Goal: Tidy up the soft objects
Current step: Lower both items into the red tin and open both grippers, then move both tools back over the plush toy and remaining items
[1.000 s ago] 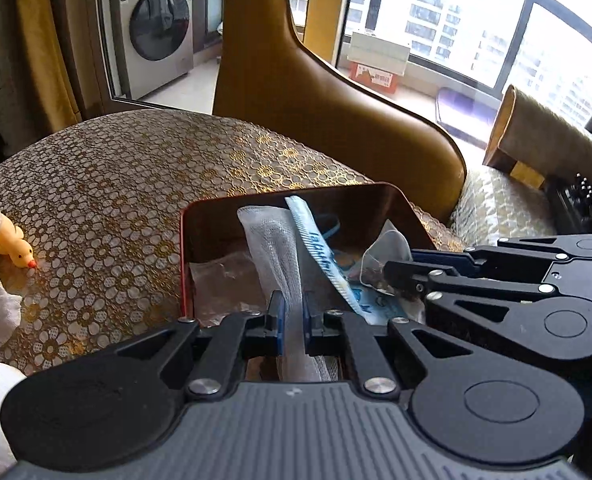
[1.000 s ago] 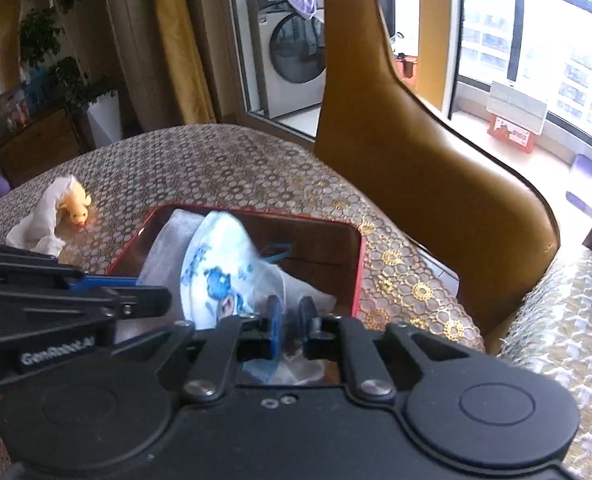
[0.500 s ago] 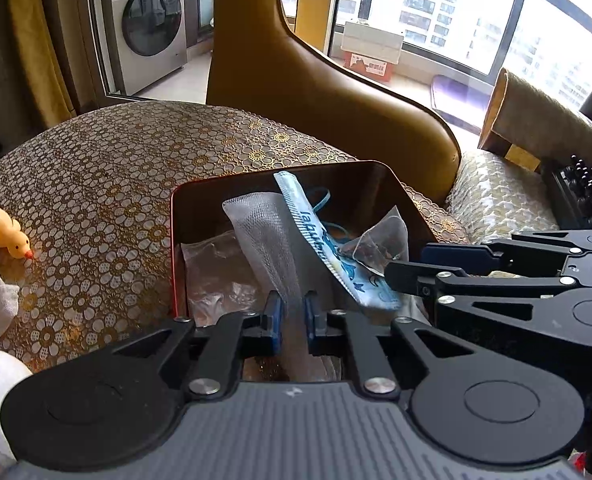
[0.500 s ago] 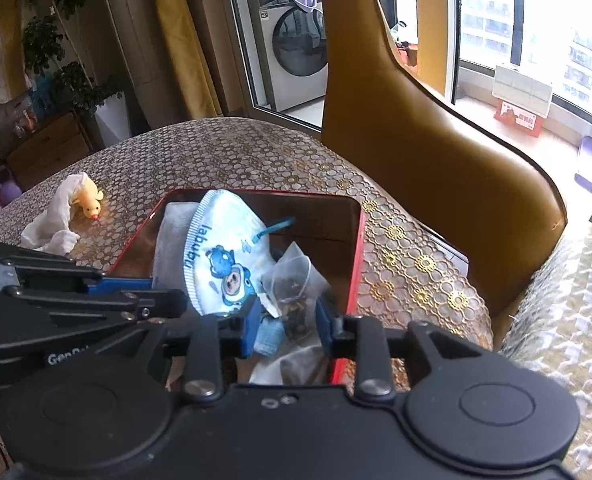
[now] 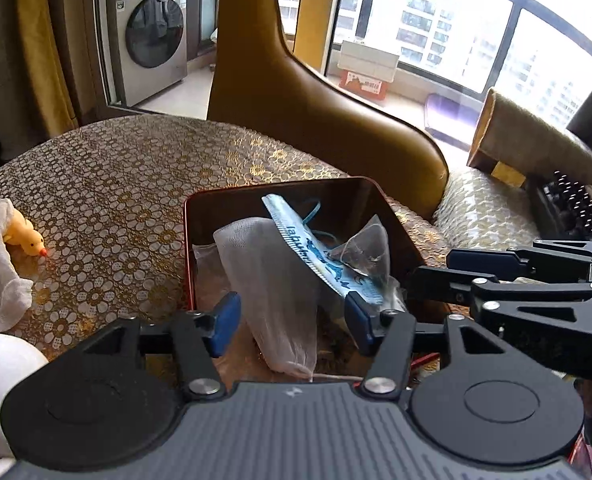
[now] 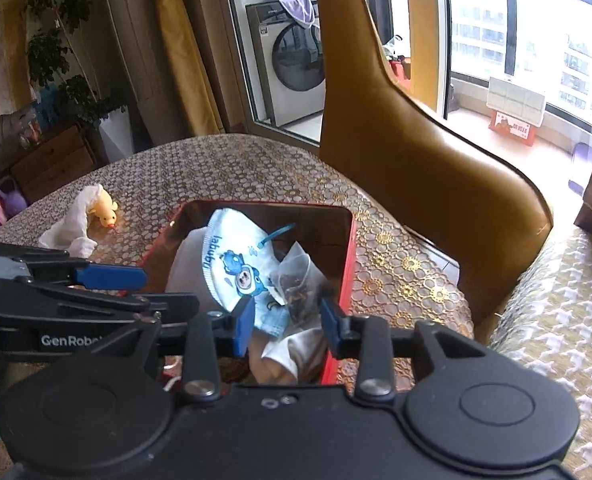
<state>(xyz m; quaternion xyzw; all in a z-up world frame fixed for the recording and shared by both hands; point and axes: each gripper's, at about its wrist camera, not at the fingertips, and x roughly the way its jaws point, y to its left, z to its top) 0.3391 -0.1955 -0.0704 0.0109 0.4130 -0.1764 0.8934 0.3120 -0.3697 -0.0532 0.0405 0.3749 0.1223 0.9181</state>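
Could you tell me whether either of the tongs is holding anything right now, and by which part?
Nothing is held. Both tongs, left and right, are opening, clear of the mesh bag and mask.

Left gripper (image 5: pixel 292 320) jaws opening, right gripper (image 6: pixel 286 322) jaws opening, both angled downward

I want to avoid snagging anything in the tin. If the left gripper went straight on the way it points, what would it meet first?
Most likely the white mesh bag, standing between the opening fingers of the left gripper inside the red tin. Depth is unclear, but nothing looks nearer.
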